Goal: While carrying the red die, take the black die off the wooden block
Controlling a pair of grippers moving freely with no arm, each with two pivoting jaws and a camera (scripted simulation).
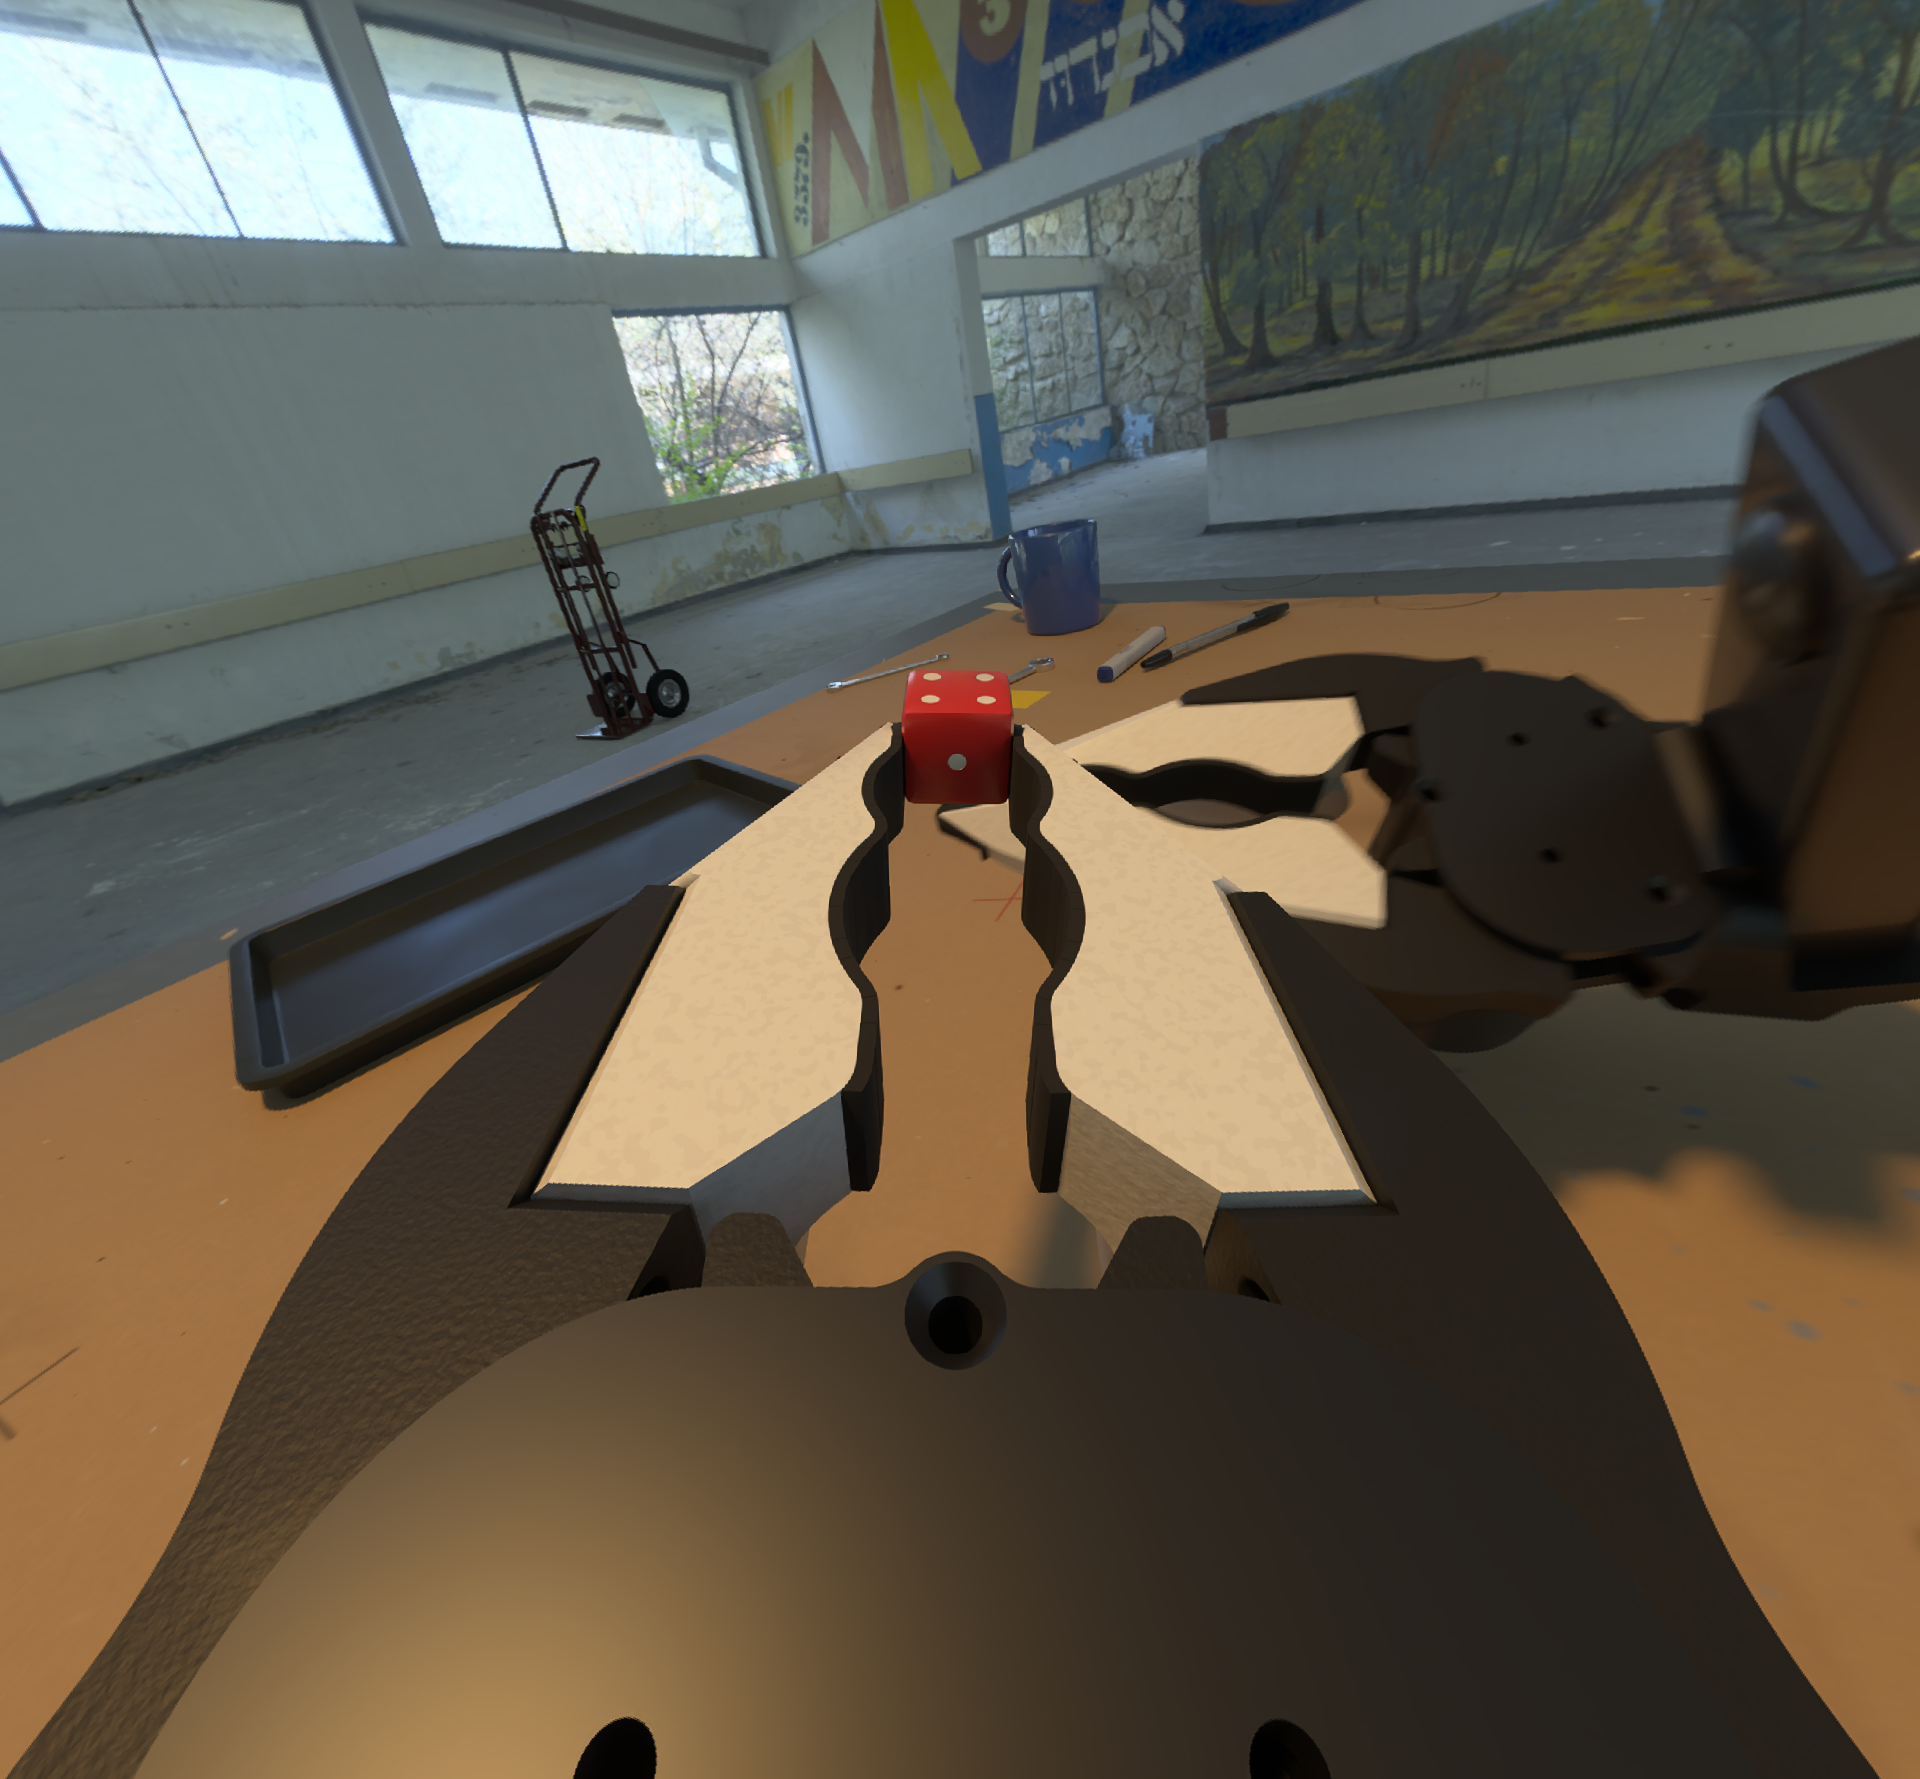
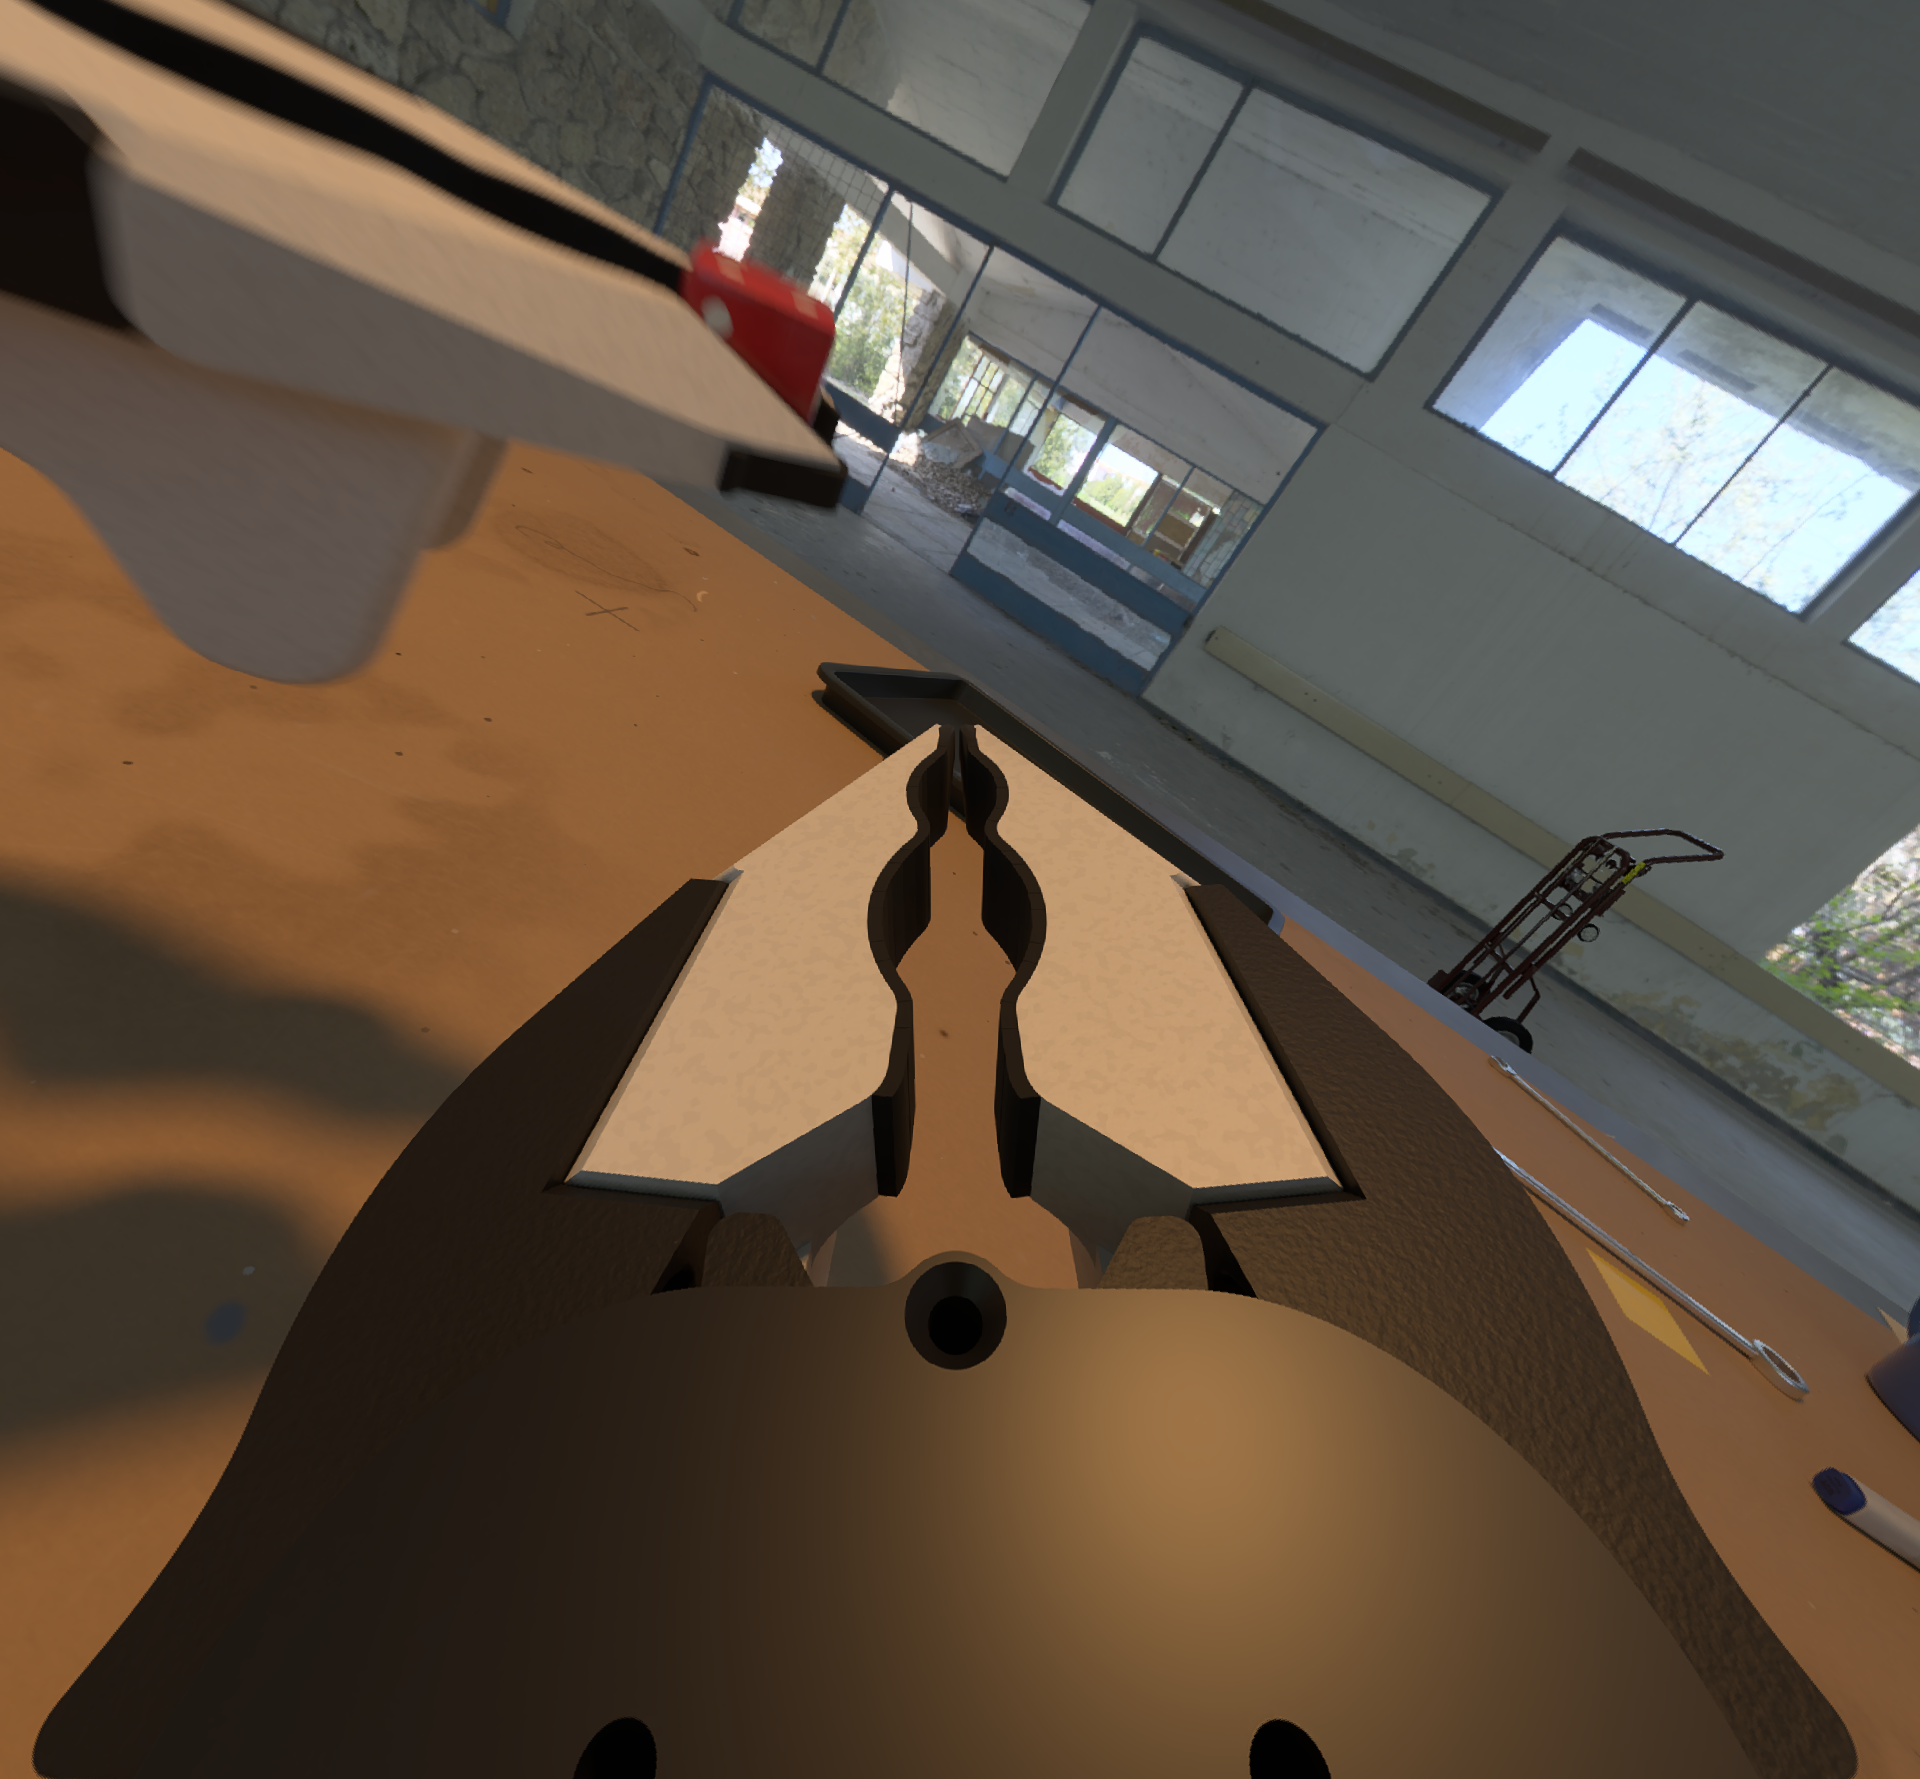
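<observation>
My left gripper (image 1: 956, 753) is shut on the red die (image 1: 956, 737) at its fingertips and holds it above the brown table. The right wrist view shows it from the side at the upper left, with the red die (image 2: 774, 327) at its tip. My right gripper (image 2: 956, 742) is shut with nothing between its fingers, low over the table. In the left wrist view it (image 1: 1091, 779) comes in from the right, its fingers passing just behind and below the red die. No black die and no wooden block show in either view.
A dark tray (image 1: 416, 950) lies on the table at the left, and its corner (image 2: 904, 690) sits just beyond my right fingertips. A blue mug (image 1: 1055, 576), a marker (image 1: 1130, 654), a pen (image 1: 1216, 635) and wrenches (image 1: 883, 675) lie at the far edge.
</observation>
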